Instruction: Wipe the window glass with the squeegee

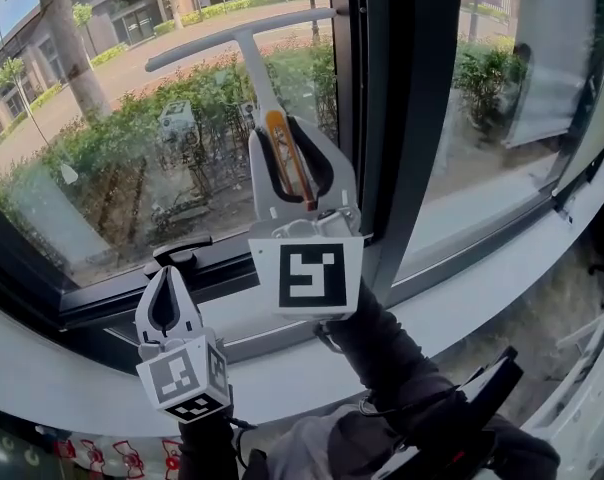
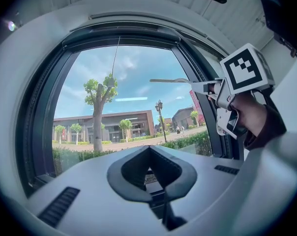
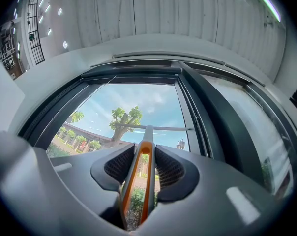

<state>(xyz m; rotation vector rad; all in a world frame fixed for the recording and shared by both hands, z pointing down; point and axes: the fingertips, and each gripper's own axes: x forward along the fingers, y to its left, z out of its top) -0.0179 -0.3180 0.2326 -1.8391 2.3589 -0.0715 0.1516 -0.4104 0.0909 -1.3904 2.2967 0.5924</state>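
The right gripper has its jaws pinched on the orange-and-grey handle of the squeegee. The handle runs straight out between the two pads. Beyond the jaw tips a pale stem ends in a long crossbar blade, lying square to the jaws and tilted a little, its right end higher in the head view. The blade is up at the window glass, well ahead of the jaws, but whether its edge actually touches the pane cannot be told. Just to the right of these jaws stands the dark upright window frame, with a second pane past it. A dark sleeve runs back from behind the right gripper's marker cube. The left gripper is lower and to the left of the right one. Its jaws are pressed together at the tips with nothing between them, and only the hollow of the pads shows in the left gripper view. Just ahead of those tips, on the lower frame rail, sits a black window handle, near the jaws but apart from them. Under both grippers curves the pale sill. Through the glass ahead of both pairs of jaws there are shrubs, a tree trunk and low buildings.
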